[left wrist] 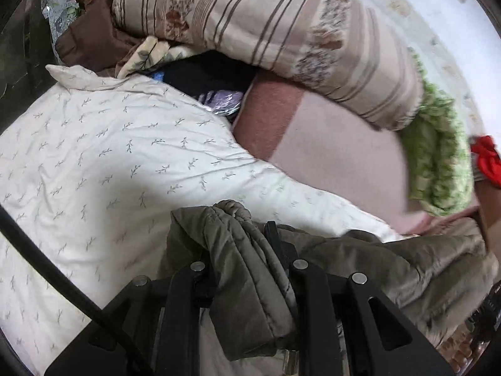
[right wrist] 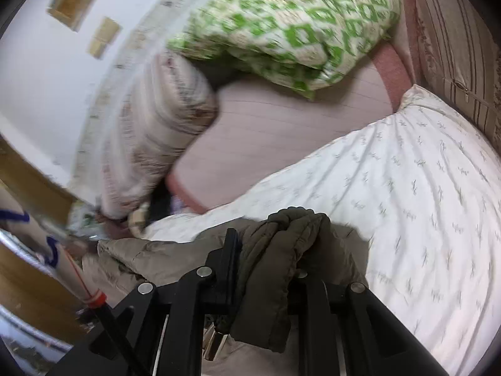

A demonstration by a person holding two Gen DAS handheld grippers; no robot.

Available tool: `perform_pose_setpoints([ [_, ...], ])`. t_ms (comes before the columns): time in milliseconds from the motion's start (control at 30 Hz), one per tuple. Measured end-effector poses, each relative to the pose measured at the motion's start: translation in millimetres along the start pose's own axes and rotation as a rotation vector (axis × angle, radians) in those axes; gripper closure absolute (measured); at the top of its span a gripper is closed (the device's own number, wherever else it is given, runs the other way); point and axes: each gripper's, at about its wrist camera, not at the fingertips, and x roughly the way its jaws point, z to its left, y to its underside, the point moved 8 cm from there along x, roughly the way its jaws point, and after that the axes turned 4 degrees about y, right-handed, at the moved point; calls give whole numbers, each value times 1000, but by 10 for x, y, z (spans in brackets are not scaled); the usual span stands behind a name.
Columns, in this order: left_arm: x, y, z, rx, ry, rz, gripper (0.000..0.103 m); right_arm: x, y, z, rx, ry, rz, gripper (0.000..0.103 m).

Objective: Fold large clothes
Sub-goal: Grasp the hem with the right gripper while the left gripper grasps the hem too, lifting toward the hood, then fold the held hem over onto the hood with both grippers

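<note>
An olive-grey padded jacket (left wrist: 360, 260) hangs between both grippers above a bed. In the left wrist view, my left gripper (left wrist: 241, 235) is shut on a bunched fold of the jacket, and the cloth drapes over the black fingers and runs off to the right. In the right wrist view, my right gripper (right wrist: 275, 235) is shut on another thick fold of the jacket (right wrist: 272, 282), with the rest of the cloth spreading to the left. Under both lies a white duvet (left wrist: 103, 163) with a small twig print, also seen as the white duvet (right wrist: 422, 188) on the right.
A striped floral pillow (left wrist: 266, 31) and a green patterned quilt (right wrist: 288, 22) lie on a pink blanket (left wrist: 338, 163) at the bed's far side. Brown cloth (left wrist: 90, 44) is heaped at the far left. A red item (left wrist: 487, 159) sits at the right edge. A wall (right wrist: 40, 72) stands behind.
</note>
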Motion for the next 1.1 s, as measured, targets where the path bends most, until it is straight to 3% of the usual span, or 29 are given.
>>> perform_pose_setpoints([
  [133,559,0,113,-33,-40,76,80,656,-53,-282,23,80,45,82],
  [233,833,27,117,-30,-59,112,80,953,-25,-482,100,63,76,80],
  [300,846,27,129,-71,-12,113,78,1001,-33,-574,163,8,85,76],
  [367,763,8,118,-95,56,102,71,956,-62,-637,247,-91,75,62],
  [433,589,-51,96,-125,149,80,62,811,-103,-614,265,-135,29,31],
  [500,366,-111,69,-163,231,48,51,602,-178,-575,243,-131,-48,15],
  [567,175,-168,17,-195,285,19,38,316,-266,-488,186,-87,-131,15],
  [633,-65,-219,-59,-188,306,-20,35,23,-306,-360,105,-1,-214,15],
  [767,-589,-255,-348,-49,258,-84,33,-112,-99,127,-106,92,-182,16],
  [833,-865,-195,-470,25,213,-120,33,-48,100,408,-209,106,-151,24],
  [933,-1293,49,-524,125,101,-199,29,248,542,935,-363,107,-67,32],
  [1033,-1582,394,-420,195,-27,-302,18,641,856,1274,-456,115,-8,35],
  [1100,-1671,648,-285,209,-100,-354,15,982,949,1429,-521,204,-36,36],
])
